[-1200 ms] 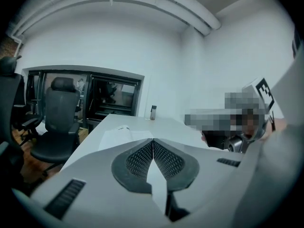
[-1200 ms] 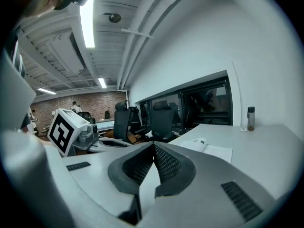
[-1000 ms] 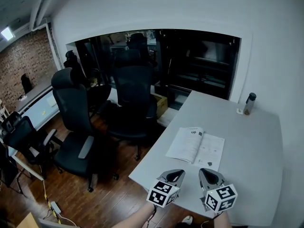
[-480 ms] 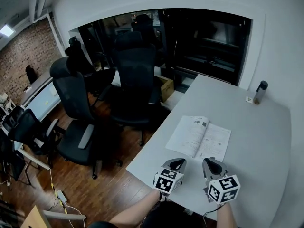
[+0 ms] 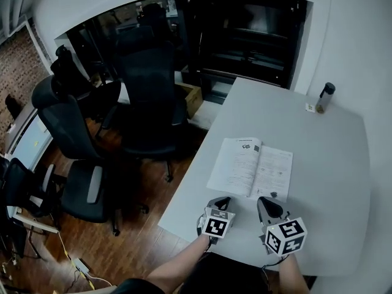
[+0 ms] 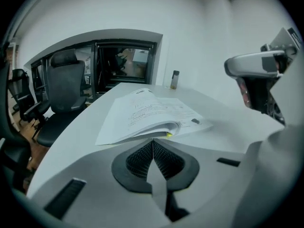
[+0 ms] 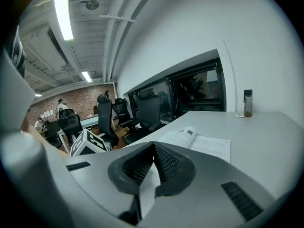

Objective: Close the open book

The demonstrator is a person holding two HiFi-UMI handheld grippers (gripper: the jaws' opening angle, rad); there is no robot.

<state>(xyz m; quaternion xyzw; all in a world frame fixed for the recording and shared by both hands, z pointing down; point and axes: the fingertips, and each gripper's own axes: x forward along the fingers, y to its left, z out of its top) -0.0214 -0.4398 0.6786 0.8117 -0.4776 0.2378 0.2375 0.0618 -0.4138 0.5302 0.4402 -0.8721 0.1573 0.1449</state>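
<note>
An open book (image 5: 250, 168) with white printed pages lies flat on the grey table (image 5: 324, 164), near its left edge. It also shows in the left gripper view as the book (image 6: 147, 113) just ahead of the jaws, and in the right gripper view as the book (image 7: 202, 142) ahead and to the right. My left gripper (image 5: 219, 202) hovers just short of the book's near edge, jaws shut on nothing. My right gripper (image 5: 267, 206) sits beside it near the book's near right corner, also shut and empty.
A dark bottle (image 5: 324, 97) and a small white item (image 5: 310, 108) stand at the table's far right. Black office chairs (image 5: 147, 97) crowd the wooden floor left of the table. A dark window recess (image 5: 245, 35) lies beyond the far edge.
The view has tilted further down and the book now sits closer to both grippers. Both grippers have moved slightly forward towards the book's near edge; their jaws stay shut.
</note>
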